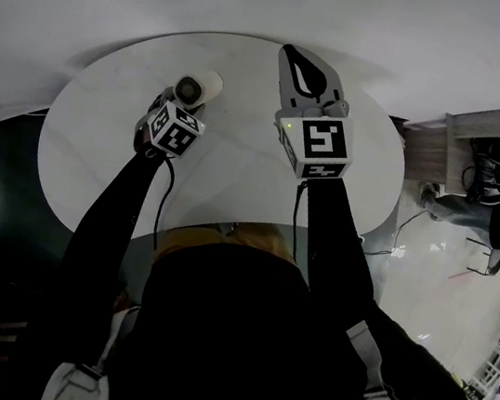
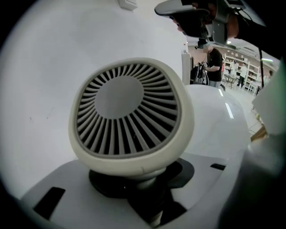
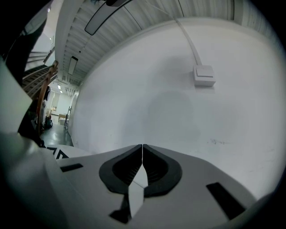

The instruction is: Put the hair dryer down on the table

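A cream hair dryer with a round slatted rear grille is over the far left part of the round white table. My left gripper is shut on its handle. In the left gripper view the grille fills the middle, and the handle runs down between the jaws of my left gripper. Whether the dryer touches the tabletop is not visible. My right gripper hovers over the table's far middle, to the right of the dryer. Its jaws meet with nothing between them, as the right gripper view also shows.
A white wall stands just behind the table, with a switch box and a cable on it. A wooden shelf unit with clutter stands on the floor to the right. A person stands far off in the room.
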Available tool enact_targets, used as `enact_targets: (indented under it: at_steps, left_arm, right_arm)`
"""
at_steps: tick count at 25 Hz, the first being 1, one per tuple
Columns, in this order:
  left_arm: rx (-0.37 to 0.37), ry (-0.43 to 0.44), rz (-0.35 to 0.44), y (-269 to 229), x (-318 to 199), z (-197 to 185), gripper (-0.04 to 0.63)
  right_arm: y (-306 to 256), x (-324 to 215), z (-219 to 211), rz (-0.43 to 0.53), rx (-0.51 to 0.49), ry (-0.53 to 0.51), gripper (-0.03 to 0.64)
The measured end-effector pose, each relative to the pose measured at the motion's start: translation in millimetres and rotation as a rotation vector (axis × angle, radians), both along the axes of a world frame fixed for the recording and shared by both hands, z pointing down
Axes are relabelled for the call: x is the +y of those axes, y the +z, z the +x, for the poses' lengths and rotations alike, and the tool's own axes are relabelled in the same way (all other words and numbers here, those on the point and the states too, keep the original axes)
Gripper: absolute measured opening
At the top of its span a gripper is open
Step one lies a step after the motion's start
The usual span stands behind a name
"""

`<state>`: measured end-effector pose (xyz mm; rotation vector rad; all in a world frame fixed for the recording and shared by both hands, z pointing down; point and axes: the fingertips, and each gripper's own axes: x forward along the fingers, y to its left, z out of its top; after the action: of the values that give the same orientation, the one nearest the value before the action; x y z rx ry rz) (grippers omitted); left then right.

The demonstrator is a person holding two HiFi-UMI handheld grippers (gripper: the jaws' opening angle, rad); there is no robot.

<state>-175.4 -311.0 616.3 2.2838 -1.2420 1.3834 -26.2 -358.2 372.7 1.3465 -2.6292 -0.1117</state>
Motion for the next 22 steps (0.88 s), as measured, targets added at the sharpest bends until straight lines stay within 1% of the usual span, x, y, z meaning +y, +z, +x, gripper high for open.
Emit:
enact_targets:
  at_steps: [4, 7, 12, 15, 17, 22]
  left_arm:
    - [-0.071, 0.051, -0.054, 15, -1, 1, 0.189]
    - [-0.116, 0.072, -0.102, 26, 3, -1, 0.189]
    - [-0.199, 0.081, -0.145, 41, 7, -9, 0.190]
    - [-0.244, 0.089, -0.157, 50, 7, -15, 0.190]
    - [-0.256, 0.092, -0.155, 53, 5, -17, 0.192]
    - [-0.247, 0.085, -0.166, 52, 5, -18, 0.193]
  right_arm:
    - [1, 1, 0, -0.007, -0.001, -0.007, 0.027]
    - [3, -1, 7, -0.007, 0.001, 0.001, 0.028]
    - [4, -4, 16, -0.007, -0.001, 0.013, 0.028]
    - [4, -4, 17, -0.009, -0.005, 0.011, 0.028]
    - [3, -5, 16, -0.006, -0.014, 0.004, 0.028]
    - [5, -4, 12, -0.013, -0.024, -0.015, 0.028]
